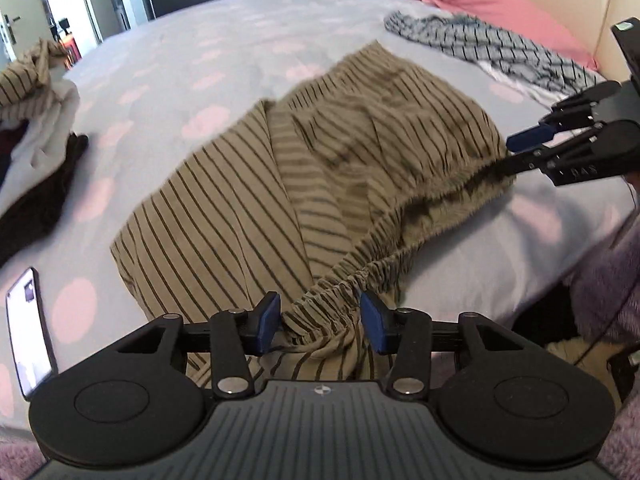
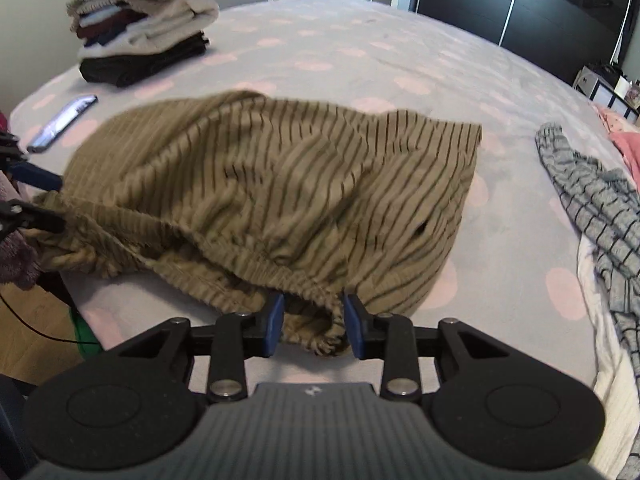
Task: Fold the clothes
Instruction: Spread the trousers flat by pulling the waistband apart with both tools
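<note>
Olive shorts with dark stripes [image 1: 304, 168] lie spread on the bed, elastic waistband toward me; they also show in the right wrist view [image 2: 280, 184]. My left gripper [image 1: 320, 320] has the bunched waistband [image 1: 344, 284] between its blue pads, jaws partly apart around the cloth. My right gripper [image 2: 314, 322] has the other end of the waistband between its pads in the same way. It shows in the left wrist view [image 1: 520, 152] at the right end of the waistband. The left gripper shows in the right wrist view [image 2: 40, 196] at the left end.
A stack of folded clothes [image 2: 140, 32] sits at the far left corner of the bed [image 2: 360, 48]. A phone [image 1: 30, 328] lies near the left edge. A grey checked garment [image 1: 500, 48] and a pink pillow [image 1: 492, 4] lie at the right by the headboard.
</note>
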`<state>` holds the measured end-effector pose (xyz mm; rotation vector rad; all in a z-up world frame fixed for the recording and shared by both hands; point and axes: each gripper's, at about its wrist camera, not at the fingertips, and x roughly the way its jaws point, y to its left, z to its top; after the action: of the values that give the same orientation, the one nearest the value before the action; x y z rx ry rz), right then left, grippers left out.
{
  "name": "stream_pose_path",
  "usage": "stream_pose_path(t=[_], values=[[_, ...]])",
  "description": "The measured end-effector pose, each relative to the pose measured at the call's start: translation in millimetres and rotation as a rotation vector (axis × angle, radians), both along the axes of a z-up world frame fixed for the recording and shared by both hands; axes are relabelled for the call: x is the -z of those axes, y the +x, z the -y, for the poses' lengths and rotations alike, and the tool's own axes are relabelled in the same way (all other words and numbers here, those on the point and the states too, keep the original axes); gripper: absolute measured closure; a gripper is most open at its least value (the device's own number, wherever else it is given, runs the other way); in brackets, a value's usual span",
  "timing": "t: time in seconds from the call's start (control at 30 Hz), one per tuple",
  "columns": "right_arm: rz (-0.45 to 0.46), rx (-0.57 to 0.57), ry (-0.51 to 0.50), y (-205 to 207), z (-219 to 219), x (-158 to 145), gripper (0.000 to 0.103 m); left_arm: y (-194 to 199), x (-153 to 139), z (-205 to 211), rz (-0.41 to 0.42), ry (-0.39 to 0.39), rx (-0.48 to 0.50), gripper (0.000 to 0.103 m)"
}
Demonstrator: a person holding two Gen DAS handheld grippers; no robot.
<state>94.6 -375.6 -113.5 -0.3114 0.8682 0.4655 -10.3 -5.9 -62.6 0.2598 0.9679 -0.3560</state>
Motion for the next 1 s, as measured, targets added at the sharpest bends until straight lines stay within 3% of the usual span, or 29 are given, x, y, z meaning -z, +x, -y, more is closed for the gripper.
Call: stream_pose_path(t=[0.13,0.2,0.33,0.53,0.63,0.7,0.83,0.9,1.0], values=[[-0.052,0.021,-0.012,8,5,15,0.071,-3,3,-2,-0.010,-0.012,0.010,0.060],[-0.076,0.025,-0.023,8,8,18,0.091,-4,4,-2,-0.015,-0.016,0.015,0.060],[-0.120,0.037,-0.047,4,14,20,0.093,-10,6,1,-0.025,-0.024,0.063,0.060],[-0.138,0.048,-0.055,-1,19,18,0.092,-21,11,14,0.001,0.038,0.152,0.060],[-0.103,0.013,-0.049,-4,20,8,0.085,-19,10,12,0.011,0.027,0.143,0.060],[-0.070,-0.039,-0.054,-10,19,-1,0.061,-19,9,11,0.014,0.019,0.146,0.060],[-0.027,-0.185,-0.105,-18,10,-13,0.052,-20,8,15,0.034,0.044,0.187,0.060],[-0.008,-0.257,-0.172,-20,3,-11,0.043,-19,8,17,0.040,0.062,0.208,0.060],[0.001,-0.342,-0.270,-18,-9,0,0.042,-18,10,21,0.056,0.104,0.239,0.059]])
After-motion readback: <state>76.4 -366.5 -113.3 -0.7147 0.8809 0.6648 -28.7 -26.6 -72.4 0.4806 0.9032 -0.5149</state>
